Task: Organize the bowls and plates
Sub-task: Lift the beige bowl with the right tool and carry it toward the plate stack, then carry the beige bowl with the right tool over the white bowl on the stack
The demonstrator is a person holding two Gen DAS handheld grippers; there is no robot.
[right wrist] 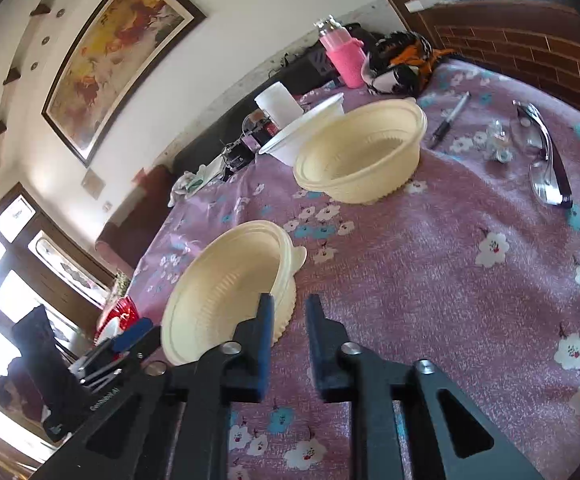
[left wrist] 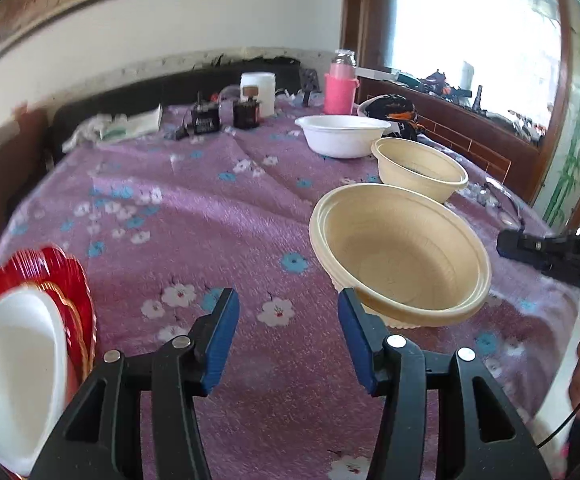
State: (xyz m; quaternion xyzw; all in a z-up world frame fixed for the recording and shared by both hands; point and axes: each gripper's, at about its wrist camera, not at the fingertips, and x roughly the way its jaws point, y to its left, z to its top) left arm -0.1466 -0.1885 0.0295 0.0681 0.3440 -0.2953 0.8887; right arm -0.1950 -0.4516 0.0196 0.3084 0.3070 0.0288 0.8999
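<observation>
My left gripper (left wrist: 288,320) is spread wide with nothing in it, though its right pad looks to be right against the rim of the nearest cream bowl (left wrist: 400,254), which sits tilted on the purple flowered cloth (left wrist: 194,216). My right gripper (right wrist: 288,314) is parted a bit, also holding nothing, its left finger overlapping that same bowl's edge. Off to my left there's a white bowl (left wrist: 14,376) on red plates (left wrist: 72,280). Further back sit another cream bowl (left wrist: 420,170), then a white one (left wrist: 340,134), then a pink bottle (left wrist: 340,90).
</observation>
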